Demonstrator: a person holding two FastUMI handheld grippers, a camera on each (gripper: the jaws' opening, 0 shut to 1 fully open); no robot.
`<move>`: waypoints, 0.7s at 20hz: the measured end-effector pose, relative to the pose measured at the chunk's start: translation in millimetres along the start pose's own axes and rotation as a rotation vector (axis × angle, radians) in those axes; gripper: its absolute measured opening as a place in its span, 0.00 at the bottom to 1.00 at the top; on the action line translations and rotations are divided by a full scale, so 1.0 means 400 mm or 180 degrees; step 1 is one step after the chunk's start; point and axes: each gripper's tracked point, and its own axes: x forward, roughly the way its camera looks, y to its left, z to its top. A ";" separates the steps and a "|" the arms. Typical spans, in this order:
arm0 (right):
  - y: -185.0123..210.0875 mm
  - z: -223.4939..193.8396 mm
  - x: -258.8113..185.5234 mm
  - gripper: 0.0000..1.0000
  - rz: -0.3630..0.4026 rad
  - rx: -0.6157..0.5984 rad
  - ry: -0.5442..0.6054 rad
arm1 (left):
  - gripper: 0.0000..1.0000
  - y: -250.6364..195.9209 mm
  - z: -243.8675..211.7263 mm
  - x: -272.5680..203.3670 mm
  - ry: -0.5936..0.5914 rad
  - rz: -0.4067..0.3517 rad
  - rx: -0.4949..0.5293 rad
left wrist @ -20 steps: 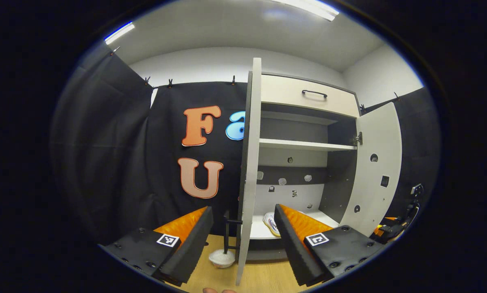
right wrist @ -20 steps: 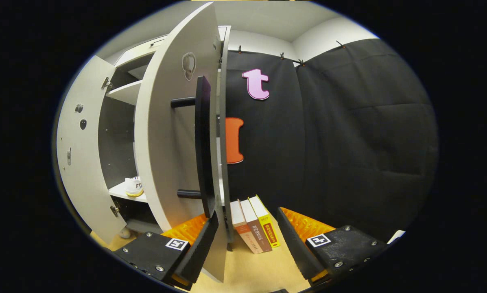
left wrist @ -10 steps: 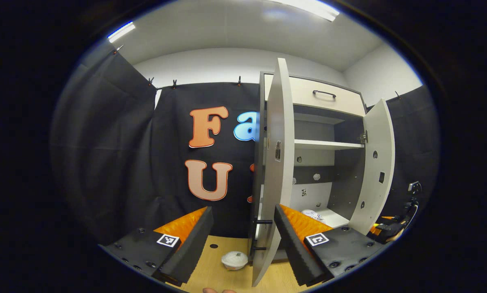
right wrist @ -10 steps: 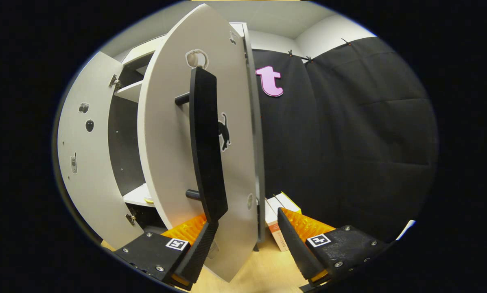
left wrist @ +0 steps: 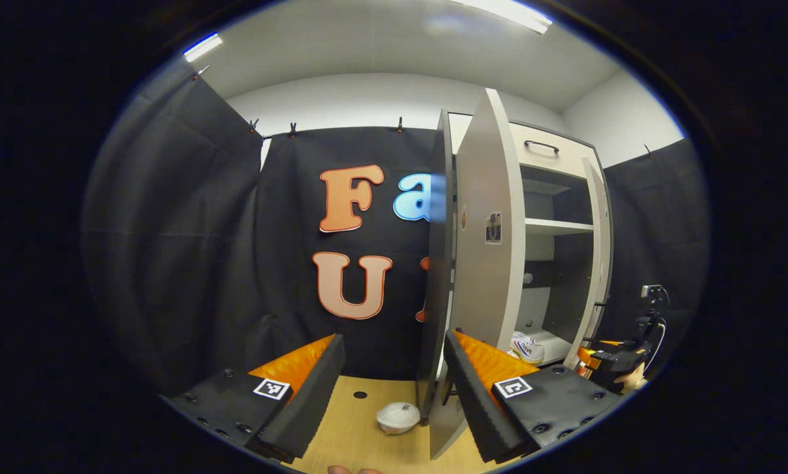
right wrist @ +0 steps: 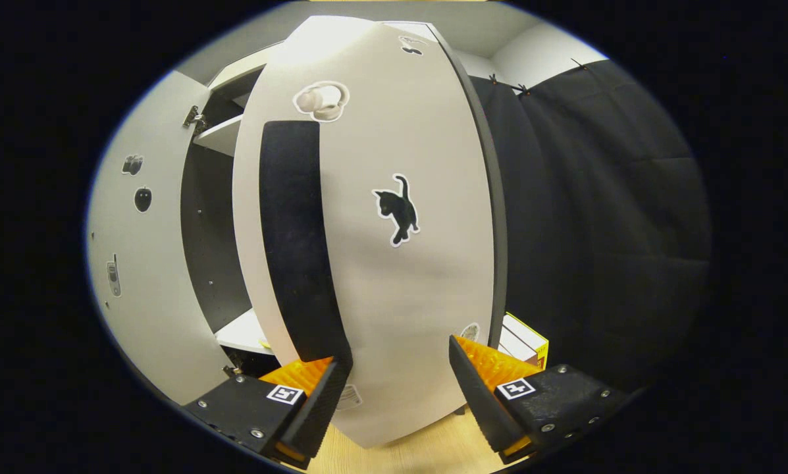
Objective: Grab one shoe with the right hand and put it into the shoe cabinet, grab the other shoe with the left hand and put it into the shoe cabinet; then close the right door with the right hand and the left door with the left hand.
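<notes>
In the left gripper view the shoe cabinet [left wrist: 551,148] stands with both doors part-way shut. Its left door [left wrist: 486,230] is angled across the opening, just beyond my open left gripper [left wrist: 394,368], whose right finger [left wrist: 476,385] lies against the door's lower part. A white shoe [left wrist: 528,347] rests on the bottom shelf. The right door [left wrist: 598,263] looks almost edge-on. In the right gripper view the right door [right wrist: 420,283], with a cat sticker and a long black handle [right wrist: 295,230], is close in front of my open right gripper [right wrist: 400,375].
A white round object [left wrist: 398,417] lies on the wooden floor by the left door's foot. Books [right wrist: 525,336] stand on the floor right of the cabinet. The left door's inner face [right wrist: 143,263] and a shelf [right wrist: 219,135] show past the right door.
Both doors have swung inward toward shut. The right door now turns its front face to the right gripper view. The gap showing the cabinet's inside has narrowed.
</notes>
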 end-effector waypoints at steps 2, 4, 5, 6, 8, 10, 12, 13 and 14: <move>0.003 -0.001 0.009 0.91 -0.0001 -0.0006 0.0012 | 0.97 0.025 -0.008 0.007 0.0007 0.0028 0.0014; 0.011 0.004 0.025 0.91 0.0001 -0.0028 0.0032 | 0.95 0.045 -0.024 0.013 0.0004 0.0059 0.0029; 0.018 0.008 0.034 0.91 -0.0011 -0.0054 0.0034 | 0.95 0.051 -0.035 0.019 0.0009 0.0058 0.0024; 0.028 0.010 0.040 0.91 -0.0033 -0.0085 0.0034 | 0.95 0.052 -0.044 0.022 0.0020 0.0047 0.0025; 0.042 0.011 0.053 0.91 -0.0083 -0.0122 0.0032 | 0.95 0.059 -0.063 0.027 0.0042 0.0038 0.0052; 0.051 0.008 0.058 0.91 -0.0112 -0.0113 0.0050 | 0.95 0.064 -0.086 0.035 0.0056 0.0032 0.0084; 0.056 0.011 0.065 0.91 -0.0142 -0.0111 0.0062 | 0.97 0.050 -0.121 0.048 0.0103 -0.0021 0.0089; 0.060 0.012 0.067 0.91 -0.0155 -0.0114 0.0066 | 0.97 0.047 -0.136 0.059 0.0129 -0.0052 0.0085; 0.063 0.015 0.067 0.91 -0.0166 -0.0122 0.0066 | 0.97 0.042 -0.150 0.073 0.0151 -0.0080 0.0077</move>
